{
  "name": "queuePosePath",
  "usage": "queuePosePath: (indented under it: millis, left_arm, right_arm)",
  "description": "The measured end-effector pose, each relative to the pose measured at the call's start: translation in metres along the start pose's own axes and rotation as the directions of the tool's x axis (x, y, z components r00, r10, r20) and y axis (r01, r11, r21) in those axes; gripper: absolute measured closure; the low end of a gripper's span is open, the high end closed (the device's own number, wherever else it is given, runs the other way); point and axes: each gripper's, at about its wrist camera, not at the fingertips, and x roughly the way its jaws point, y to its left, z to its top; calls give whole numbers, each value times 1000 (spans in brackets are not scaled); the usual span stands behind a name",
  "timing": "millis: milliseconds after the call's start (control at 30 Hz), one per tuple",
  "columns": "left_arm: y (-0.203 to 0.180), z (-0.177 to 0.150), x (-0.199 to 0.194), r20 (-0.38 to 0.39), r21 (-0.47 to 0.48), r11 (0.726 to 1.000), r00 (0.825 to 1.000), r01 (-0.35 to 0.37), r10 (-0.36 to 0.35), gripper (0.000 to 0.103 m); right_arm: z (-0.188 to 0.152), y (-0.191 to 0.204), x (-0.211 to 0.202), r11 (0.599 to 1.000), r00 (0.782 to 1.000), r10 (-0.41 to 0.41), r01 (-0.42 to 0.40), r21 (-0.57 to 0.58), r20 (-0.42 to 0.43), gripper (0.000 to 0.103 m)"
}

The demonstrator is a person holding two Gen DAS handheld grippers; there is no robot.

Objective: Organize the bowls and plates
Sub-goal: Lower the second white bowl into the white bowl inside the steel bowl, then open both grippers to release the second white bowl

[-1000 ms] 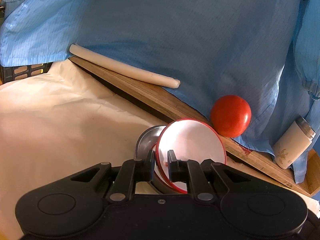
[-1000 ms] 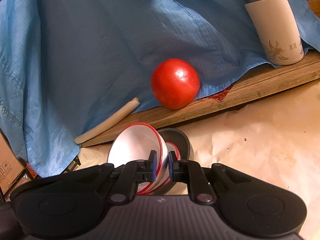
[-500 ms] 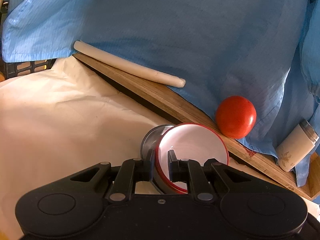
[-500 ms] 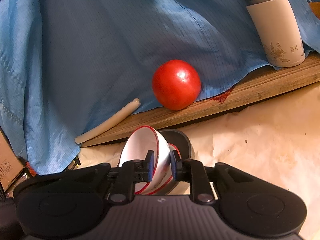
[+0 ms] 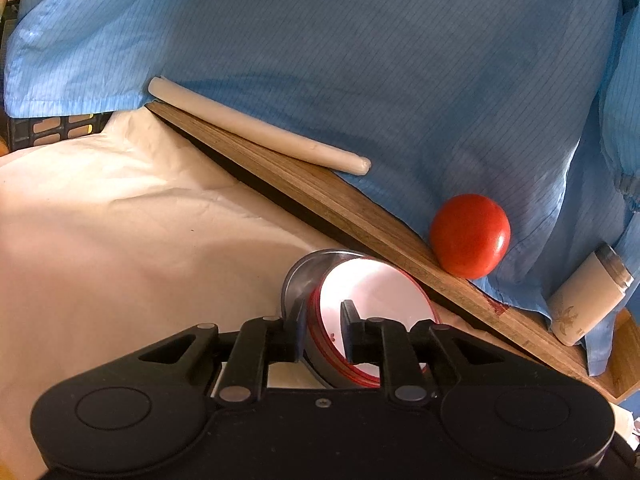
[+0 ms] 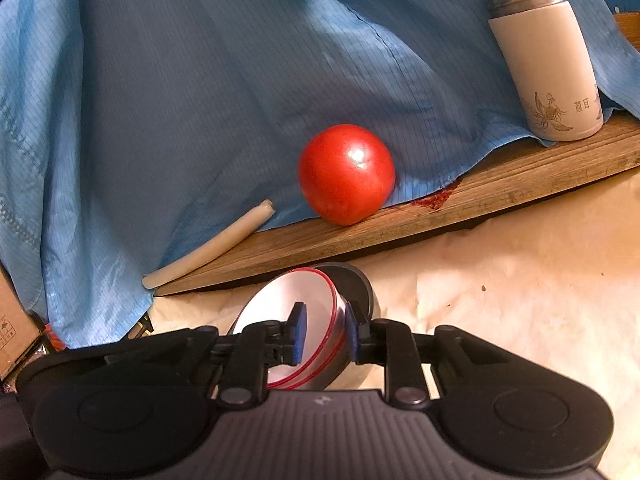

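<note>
Two hand-held grippers release a stack of bowls onto a paper-covered counter (image 5: 120,240), the nesting step all but complete. Nearest the lens, the left gripper (image 5: 322,326) straddles the near rim of the red-rimmed white bowl (image 5: 372,296), one finger outside the wall and one inside; its jaws are opening and the pads appear to have come off the rim. From the opposite side, the right gripper (image 6: 324,336) brackets the same bowl's edge (image 6: 280,304) between its blue pads, jaws likewise opening, with a visible gap on at least one side. The white bowl, seemingly with a second red-rimmed one beneath it, sits tilted inside a grey metal bowl (image 5: 304,276) directly ahead of both sets of fingers. Beyond the stack runs a wooden board (image 5: 320,192), carrying a pale stick (image 5: 256,128) to the left gripper's far left, a red tomato (image 6: 346,174) straight beyond the bowls, and a cream flask (image 6: 546,64) to the right gripper's far right, all against a blue cloth (image 6: 200,80). The next move likely calls for widening both grips until the pads clear the rim, then drawing back without catching the tilted bowl. No plates are visible.
</note>
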Motion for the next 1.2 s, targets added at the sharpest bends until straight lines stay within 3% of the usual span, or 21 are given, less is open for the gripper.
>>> queuePosePath:
  millis: [267,333,367,400,467,600,1067,1200]
  left_arm:
    - [-2,1,-7,27,-8,1000,999,25,-25,63]
    - [-3,1,-10,39,-9,1000,999,21,-21,52]
    - [-3,1,-11,47,-15,1000,999,5,-4,40]
    - [-2,1,-13,58,-22,1000,998,-4,5,35]
    - [0,2,-14,65,-31,1000,998,2,0,35]
    - [2,3,-16,69,-33,999,998,-2,4,30]
    - [21,8,-38,131,-54,998,990,-36,43,2]
    - [24,8,-47,145,-39,998,988,-45,50,1]
  right_arm:
    - [0,-3,-4,1000,1000,2,-2,13,24,76]
    - [1,-4,-6,1000,999,3,-4,17,35,74]
    - [1,-5,-7,1000,999,5,-6,19,40,72]
    - [2,-6,-9,1000,999,9,-10,24,46,69]
    - [2,-7,-12,1000,998,2,-4,26,60,55]
    - [4,-10,-16,1000,997,-5,2,29,77,52]
    - [8,-26,-30,997,991,-18,8,75,131,9]
    - [4,-23,-41,998,991,-15,8,56,132,1]
